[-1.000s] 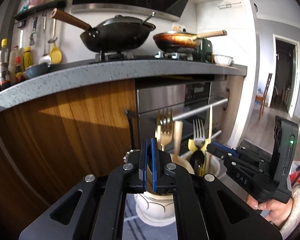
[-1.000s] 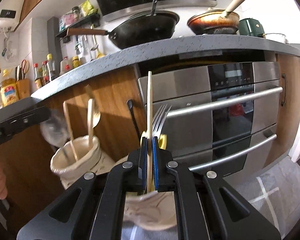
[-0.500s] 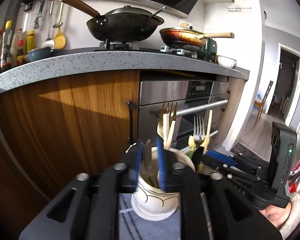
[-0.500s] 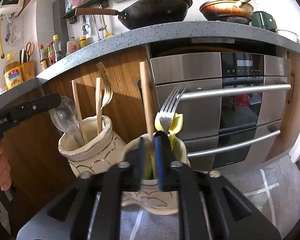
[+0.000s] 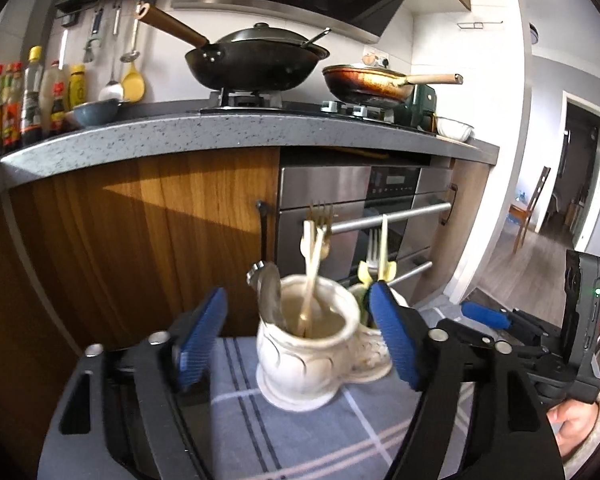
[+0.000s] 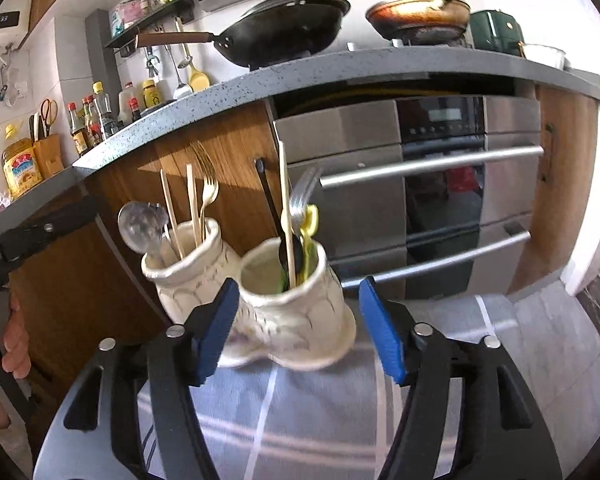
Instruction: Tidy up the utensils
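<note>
Two cream ceramic holders stand side by side on a grey striped cloth [image 5: 300, 432]. The left holder [image 5: 306, 354] holds a clear spoon [image 5: 269, 288], a gold fork [image 5: 320, 220] and wooden sticks. The right holder [image 6: 296, 300] holds a wooden chopstick [image 6: 285, 204], a silver fork [image 6: 302, 200], a black utensil and a yellow one. My left gripper [image 5: 300, 330] is open and empty, jaws either side of the left holder. My right gripper [image 6: 300, 328] is open and empty, jaws either side of the right holder. The right gripper also shows in the left wrist view [image 5: 484, 316].
Behind the holders are a wooden cabinet [image 5: 148, 248] and a steel oven [image 6: 440, 200] with bar handles. The grey counter [image 5: 220, 132] above carries a black wok [image 5: 256, 60], a frying pan [image 5: 364, 84], bottles and hanging tools. A doorway [image 5: 580, 172] opens at the right.
Both grippers went from shut to wide open and pulled back. The left let go of the clear spoon into the left holder; the right let go of the wooden chopstick into the right holder.
</note>
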`<state>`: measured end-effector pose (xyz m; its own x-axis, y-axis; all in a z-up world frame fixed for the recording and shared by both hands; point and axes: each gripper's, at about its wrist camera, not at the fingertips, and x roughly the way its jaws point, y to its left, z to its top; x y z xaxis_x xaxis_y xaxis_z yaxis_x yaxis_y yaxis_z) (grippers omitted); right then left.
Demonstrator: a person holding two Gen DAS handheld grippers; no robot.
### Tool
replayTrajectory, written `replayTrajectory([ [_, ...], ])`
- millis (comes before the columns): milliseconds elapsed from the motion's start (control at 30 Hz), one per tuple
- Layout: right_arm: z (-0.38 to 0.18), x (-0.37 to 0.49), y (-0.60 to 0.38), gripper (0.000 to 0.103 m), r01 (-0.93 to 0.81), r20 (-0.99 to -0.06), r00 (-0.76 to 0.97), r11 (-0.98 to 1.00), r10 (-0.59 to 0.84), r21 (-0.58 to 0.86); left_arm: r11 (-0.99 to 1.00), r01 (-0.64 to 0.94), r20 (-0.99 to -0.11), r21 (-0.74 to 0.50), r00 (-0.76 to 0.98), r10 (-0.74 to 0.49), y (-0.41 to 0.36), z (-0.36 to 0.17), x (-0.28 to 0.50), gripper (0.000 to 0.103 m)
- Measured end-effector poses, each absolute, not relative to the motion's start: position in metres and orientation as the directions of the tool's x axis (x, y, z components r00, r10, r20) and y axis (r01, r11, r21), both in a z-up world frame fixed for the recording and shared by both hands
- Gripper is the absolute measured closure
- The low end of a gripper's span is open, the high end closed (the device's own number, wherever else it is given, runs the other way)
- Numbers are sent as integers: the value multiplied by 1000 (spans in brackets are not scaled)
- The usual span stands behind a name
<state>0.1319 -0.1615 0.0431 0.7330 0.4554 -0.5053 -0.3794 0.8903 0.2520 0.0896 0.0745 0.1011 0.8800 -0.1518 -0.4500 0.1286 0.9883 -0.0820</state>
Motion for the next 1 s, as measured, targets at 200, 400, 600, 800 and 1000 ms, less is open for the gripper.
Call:
replayTrajectory([
  [200, 34, 108, -174, 10, -357, -508, 747, 903, 429, 238, 992, 94, -473, -81, 873, -121, 60, 71, 63, 14],
  [400, 21, 93, -182, 5, -350, -461, 787, 912, 410, 214, 999, 32, -475, -38, 879, -46, 54, 34, 51, 9],
  [600, 25, 80, -179, 5, -356, -398, 833, 923, 384, 145, 1000, -8, -453, -22, 892, -3, 57, 22, 46, 6],
  [800, 29, 62, -164, 5, -377, -349, 861, 925, 370, 51, 998, -25, -433, 62, 900, 49, 49, 19, 40, 5],
  [1000, 29, 56, -157, 5, -398, -349, 854, 917, 385, 37, 998, -19, -415, 65, 909, 44, 48, 21, 34, 5],
])
